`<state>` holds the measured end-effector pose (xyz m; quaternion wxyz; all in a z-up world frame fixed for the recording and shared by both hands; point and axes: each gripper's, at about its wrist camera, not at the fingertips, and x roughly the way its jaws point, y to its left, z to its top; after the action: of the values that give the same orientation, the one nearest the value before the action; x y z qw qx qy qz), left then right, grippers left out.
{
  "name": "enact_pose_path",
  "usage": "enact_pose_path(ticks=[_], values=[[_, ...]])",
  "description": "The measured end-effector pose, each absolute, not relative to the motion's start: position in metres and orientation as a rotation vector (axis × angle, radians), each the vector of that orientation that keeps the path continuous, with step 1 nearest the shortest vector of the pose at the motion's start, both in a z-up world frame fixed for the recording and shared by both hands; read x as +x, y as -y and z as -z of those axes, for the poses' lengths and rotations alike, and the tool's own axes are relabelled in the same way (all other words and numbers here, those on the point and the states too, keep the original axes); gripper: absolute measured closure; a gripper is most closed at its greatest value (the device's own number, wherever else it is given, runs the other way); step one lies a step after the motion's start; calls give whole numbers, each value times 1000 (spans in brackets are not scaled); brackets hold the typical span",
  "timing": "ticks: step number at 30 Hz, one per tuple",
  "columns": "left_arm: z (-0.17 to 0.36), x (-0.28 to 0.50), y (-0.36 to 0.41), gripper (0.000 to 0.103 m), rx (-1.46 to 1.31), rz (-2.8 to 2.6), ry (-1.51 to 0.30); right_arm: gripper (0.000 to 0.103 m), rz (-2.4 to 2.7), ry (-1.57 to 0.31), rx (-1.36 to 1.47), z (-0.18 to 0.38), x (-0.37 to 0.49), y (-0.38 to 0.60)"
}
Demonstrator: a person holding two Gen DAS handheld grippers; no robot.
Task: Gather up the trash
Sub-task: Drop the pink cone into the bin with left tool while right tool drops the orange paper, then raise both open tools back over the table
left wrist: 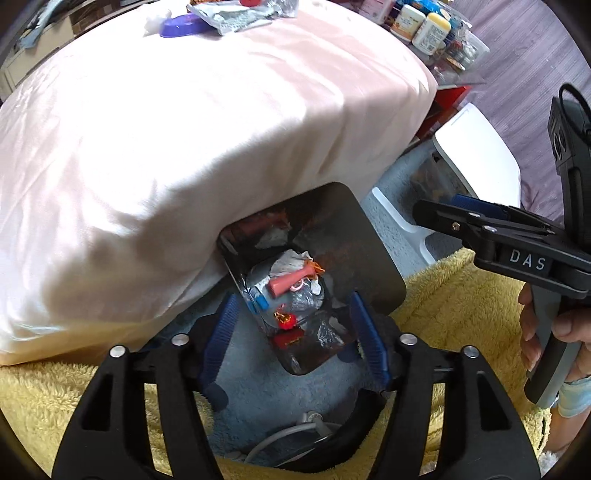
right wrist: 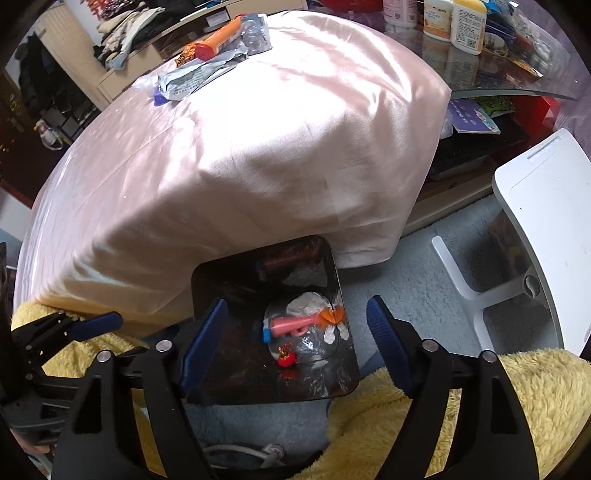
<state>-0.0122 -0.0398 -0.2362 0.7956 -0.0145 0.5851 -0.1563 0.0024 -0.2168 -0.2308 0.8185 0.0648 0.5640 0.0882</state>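
Note:
A black bin (right wrist: 225, 273) stands on the floor against a table draped in pink cloth (right wrist: 258, 147). Inside lie a pink tube (right wrist: 291, 325), a red wrapper (right wrist: 286, 358), clear plastic and crumpled paper. My right gripper (right wrist: 297, 306) hangs open above the bin with nothing between its blue pads. My left gripper (left wrist: 293, 299) is also open and empty over the same bin (left wrist: 369, 258), above the pink tube (left wrist: 291, 282). The right gripper (left wrist: 443, 214) shows at the right of the left wrist view. On the far tabletop lie an orange tube (right wrist: 221, 35) and a foil wrapper (right wrist: 192, 81).
A yellow fluffy blanket (right wrist: 517, 398) lies in front of the bin. A white stool (right wrist: 546, 229) stands to the right on the grey carpet. Bottles (right wrist: 465, 22) crowd a glass table at the back right. A white cable (right wrist: 236, 452) lies near the bottom edge.

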Motion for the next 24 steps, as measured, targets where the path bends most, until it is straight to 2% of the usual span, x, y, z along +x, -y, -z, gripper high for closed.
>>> enact_pose_path(ticks=[3,9,24], values=[[227,-10,31,28,-40,320,-1233,15,-201,-1195,159,225,5,221],[205,-1,14,18,-63,282,-1174,13,-200,-1155,197,207,14,228],[167,52,-23,16,-71,181,-1072,13,-194,-1053,211,171,78,227]])
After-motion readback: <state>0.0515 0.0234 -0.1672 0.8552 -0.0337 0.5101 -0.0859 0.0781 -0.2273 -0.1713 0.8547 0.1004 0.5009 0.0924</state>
